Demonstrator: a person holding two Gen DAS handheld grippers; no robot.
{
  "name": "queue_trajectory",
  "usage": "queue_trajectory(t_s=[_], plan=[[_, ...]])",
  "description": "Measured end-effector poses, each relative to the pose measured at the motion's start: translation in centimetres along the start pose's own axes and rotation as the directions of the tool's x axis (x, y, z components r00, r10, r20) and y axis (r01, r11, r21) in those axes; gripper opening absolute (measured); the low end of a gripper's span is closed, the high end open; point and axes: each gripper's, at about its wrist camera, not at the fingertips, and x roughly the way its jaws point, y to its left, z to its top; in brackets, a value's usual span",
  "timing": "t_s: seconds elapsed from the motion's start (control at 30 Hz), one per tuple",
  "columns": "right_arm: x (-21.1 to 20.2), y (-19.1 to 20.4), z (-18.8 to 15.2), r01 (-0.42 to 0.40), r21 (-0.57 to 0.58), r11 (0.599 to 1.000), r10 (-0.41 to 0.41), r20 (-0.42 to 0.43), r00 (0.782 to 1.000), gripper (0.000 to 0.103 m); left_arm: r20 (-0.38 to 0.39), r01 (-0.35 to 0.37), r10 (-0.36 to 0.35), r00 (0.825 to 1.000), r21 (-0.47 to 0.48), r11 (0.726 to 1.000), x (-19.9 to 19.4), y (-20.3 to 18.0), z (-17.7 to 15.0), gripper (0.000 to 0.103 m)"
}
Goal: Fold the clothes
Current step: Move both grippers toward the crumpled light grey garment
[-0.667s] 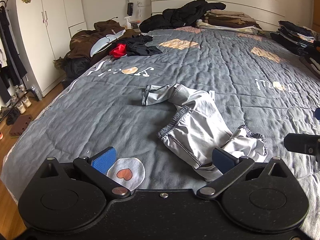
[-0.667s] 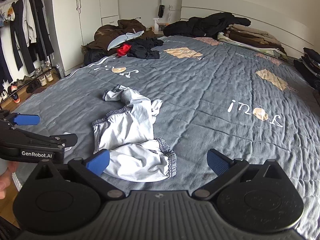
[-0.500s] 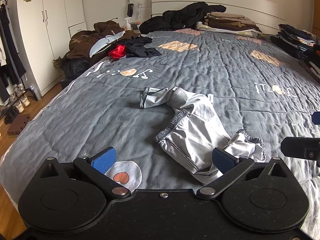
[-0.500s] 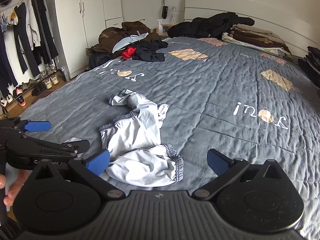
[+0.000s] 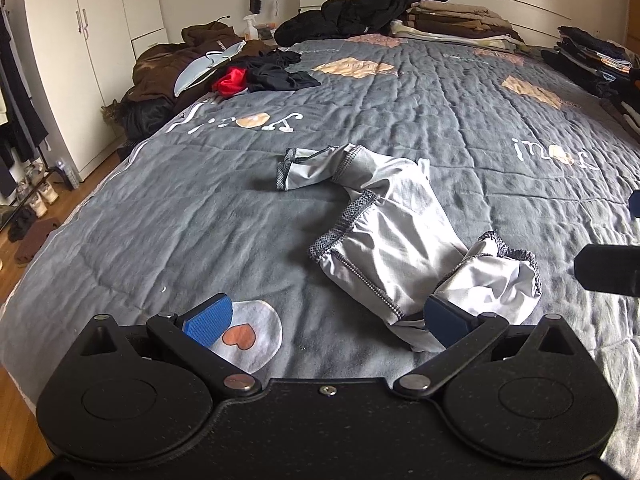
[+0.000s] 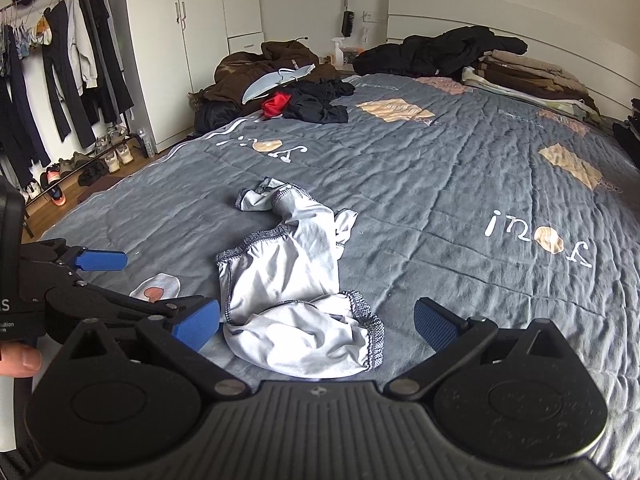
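A crumpled light-grey garment [image 5: 396, 236] with dark patterned trim lies on the grey quilted bed [image 5: 440, 120]; it also shows in the right wrist view [image 6: 288, 280]. My left gripper [image 5: 324, 318] is open and empty, low over the bed, its right pad at the garment's near edge. It also shows at the left of the right wrist view [image 6: 160, 288]. My right gripper [image 6: 316, 326] is open and empty, hovering just over the garment's near bunched end. Part of it shows at the right edge of the left wrist view [image 5: 608, 268].
A heap of dark, red and brown clothes [image 6: 296, 96] lies at the bed's far left. Folded stacks [image 6: 532, 76] sit by the headboard and along the right edge [image 5: 600, 60]. A white wardrobe [image 6: 192, 32], a clothes rack [image 6: 52, 72] and shoes stand left.
Both grippers have drawn closer to the garment and lower over the bed. The left gripper has shifted nearer the right one. The garment has not moved.
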Motion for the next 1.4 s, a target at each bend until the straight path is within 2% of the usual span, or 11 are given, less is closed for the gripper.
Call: queue_trajectory(t_s=[0.17, 0.57, 0.9, 1.1, 1.4], plan=[[-0.2, 0.4, 0.1, -0.018, -0.007, 1.000, 0.018, 0.002, 1.000, 0.103, 0.049, -0.015, 0.016, 0.999, -0.015, 1.000, -0.6, -0.2, 0.3, 0.103], [-0.8, 0.2, -0.6, -0.020, -0.007, 1.000, 0.020, 0.006, 1.000, 0.103, 0.052, -0.036, 0.038, 0.998, -0.046, 0.998, -0.9, 0.4, 0.4, 0.103], [0.6, 0.0, -1.3, -0.026, -0.004, 1.000, 0.026, -0.019, 0.999, 0.103, 0.045, -0.054, 0.061, 0.997, -0.145, 0.988, -0.6, 3.1, 0.6, 0.103], [0.8, 0.2, -1.4, -0.051, -0.018, 0.999, 0.051, 0.000, 0.999, 0.103, 0.050, -0.045, 0.052, 0.997, -0.130, 0.991, -0.7, 3.0, 0.6, 0.103], [1.2, 0.3, -1.4, -0.029, -0.025, 0.999, 0.028, -0.020, 0.999, 0.103, 0.079, -0.015, 0.024, 0.997, -0.104, 0.994, -1.1, 2.8, 0.3, 0.103]])
